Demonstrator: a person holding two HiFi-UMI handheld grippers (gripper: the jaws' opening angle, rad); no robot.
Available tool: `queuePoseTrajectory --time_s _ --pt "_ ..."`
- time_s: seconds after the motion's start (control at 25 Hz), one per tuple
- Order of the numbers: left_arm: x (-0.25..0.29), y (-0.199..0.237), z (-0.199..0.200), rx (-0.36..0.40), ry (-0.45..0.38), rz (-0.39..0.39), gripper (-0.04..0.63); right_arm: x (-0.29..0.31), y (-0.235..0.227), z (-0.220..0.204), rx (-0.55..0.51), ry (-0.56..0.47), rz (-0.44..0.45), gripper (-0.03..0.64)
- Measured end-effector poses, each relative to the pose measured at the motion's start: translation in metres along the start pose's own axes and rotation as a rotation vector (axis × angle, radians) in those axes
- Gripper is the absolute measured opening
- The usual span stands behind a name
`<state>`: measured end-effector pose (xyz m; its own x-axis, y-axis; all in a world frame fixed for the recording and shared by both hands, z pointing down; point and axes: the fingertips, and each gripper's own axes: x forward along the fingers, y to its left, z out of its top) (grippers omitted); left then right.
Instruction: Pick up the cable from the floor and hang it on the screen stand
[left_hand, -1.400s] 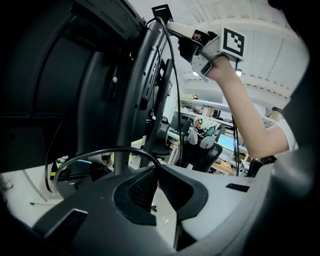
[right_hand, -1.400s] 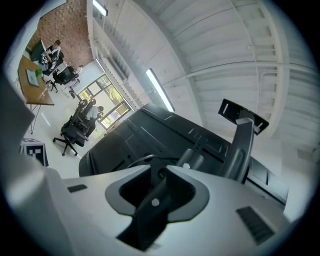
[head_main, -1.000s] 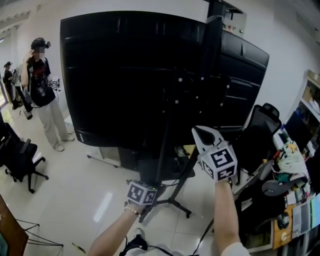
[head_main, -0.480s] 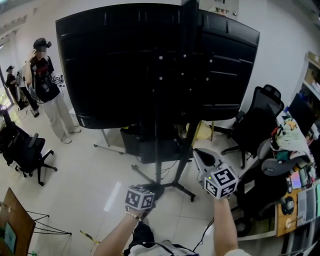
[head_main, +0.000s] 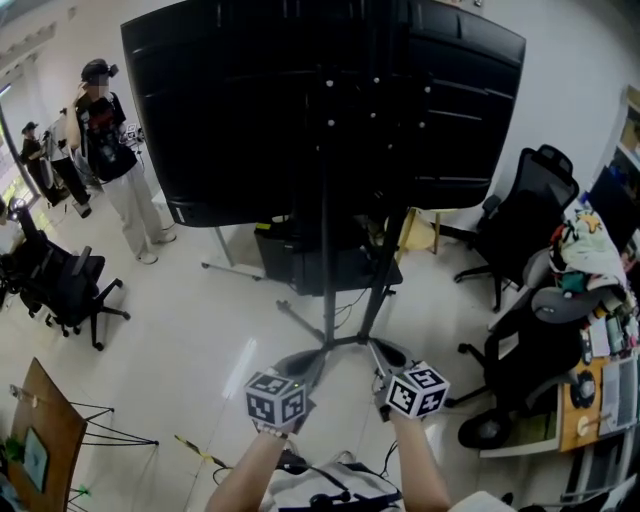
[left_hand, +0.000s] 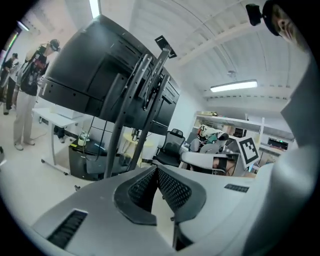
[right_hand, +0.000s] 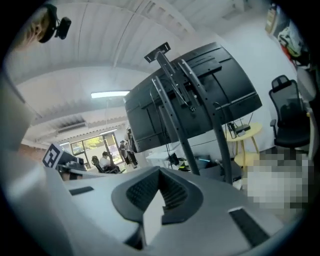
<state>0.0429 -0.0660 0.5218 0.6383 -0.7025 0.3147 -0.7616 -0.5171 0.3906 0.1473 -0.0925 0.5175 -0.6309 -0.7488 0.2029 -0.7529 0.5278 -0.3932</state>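
The screen stand (head_main: 326, 262) rises mid-floor with the screen (head_main: 240, 110) on it and a low cabinet (head_main: 300, 268) behind its legs. Far left stands a person (head_main: 112, 150), with an office chair (head_main: 62, 292) nearer in front. Right of the stand sit two more chairs (head_main: 525, 215), one behind the other, beside shelves (head_main: 600, 395).

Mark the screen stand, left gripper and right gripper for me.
screen stand (head_main: 326, 315): head view, on its upright pole, low down near the base.
left gripper (left_hand: 155, 168): left gripper view, where the tips of its shut fingers meet.
right gripper (right_hand: 160, 170): right gripper view, where the tips of its shut fingers meet.
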Motion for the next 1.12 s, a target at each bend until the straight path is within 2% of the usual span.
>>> queuePoseTrajectory --time_s 0.16,0.44,0.68,1.12 --pt "-0.009 0.012 0.003 0.015 -0.001 0.03 0.0 0.001 0.009 -0.016 0.06 0.0 -0.063 0.009" --pt "-0.016 0.023 -0.002 0.058 0.043 0.029 0.0 0.001 0.016 -0.025 0.048 0.012 -0.134 0.009" --pt "-0.025 0.039 -0.003 0.058 0.055 0.052 0.0 0.006 0.033 -0.035 0.02 0.05 -0.148 0.009" --pt "-0.028 0.047 0.002 0.049 0.039 0.054 0.0 0.017 0.039 -0.027 -0.003 0.046 -0.132 0.009"
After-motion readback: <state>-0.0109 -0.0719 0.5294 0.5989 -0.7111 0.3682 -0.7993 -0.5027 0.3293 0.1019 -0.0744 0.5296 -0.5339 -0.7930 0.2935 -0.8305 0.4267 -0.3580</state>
